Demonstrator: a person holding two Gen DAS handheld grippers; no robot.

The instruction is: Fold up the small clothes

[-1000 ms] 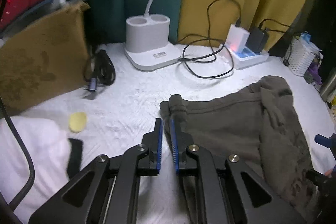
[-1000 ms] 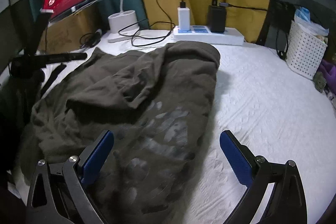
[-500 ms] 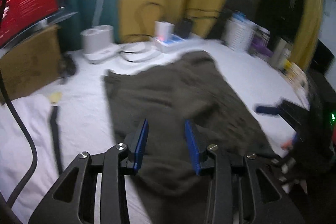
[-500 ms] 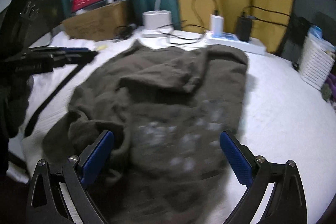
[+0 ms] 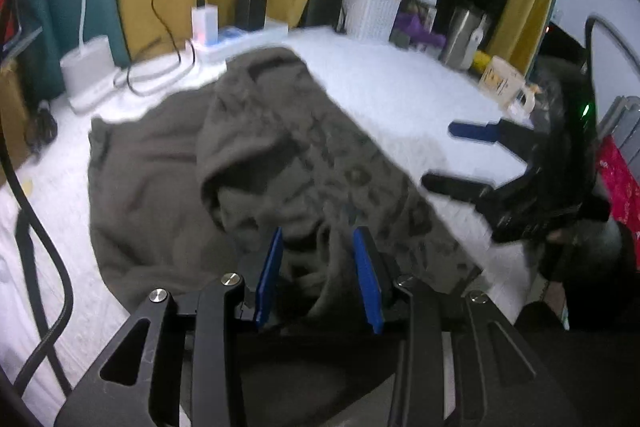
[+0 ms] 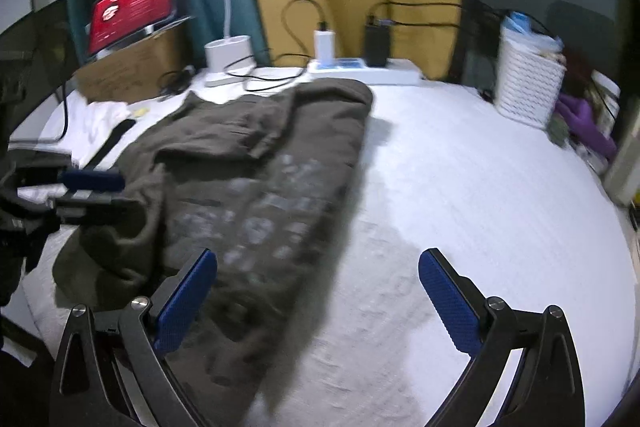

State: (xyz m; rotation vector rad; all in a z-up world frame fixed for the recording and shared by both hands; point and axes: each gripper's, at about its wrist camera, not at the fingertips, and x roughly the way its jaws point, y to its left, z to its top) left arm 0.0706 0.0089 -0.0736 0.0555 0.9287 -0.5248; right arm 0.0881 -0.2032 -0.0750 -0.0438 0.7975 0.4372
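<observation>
A dark olive garment (image 5: 256, 163) with a faded print lies partly folded on the white bed; it also shows in the right wrist view (image 6: 256, 183). My left gripper (image 5: 318, 275) is open, its blue pads straddling a bunched near edge of the garment without closing on it. It shows at the left of the right wrist view (image 6: 88, 187). My right gripper (image 6: 320, 291) is wide open and empty, over the garment's near right edge and the sheet. It shows at the right of the left wrist view (image 5: 460, 155).
The bed sheet (image 6: 460, 187) spreads right of the garment. At the back stand a lamp base (image 6: 230, 57), a power strip with chargers and cables (image 6: 360, 67), a cardboard box with a red screen (image 6: 132, 11), and a white basket (image 6: 528, 83). A black strap (image 6: 114, 139) lies left.
My left gripper let go of the garment's corner, opened, and swung back toward the garment's near edge. My right gripper stayed wide open and shifted a little to the right.
</observation>
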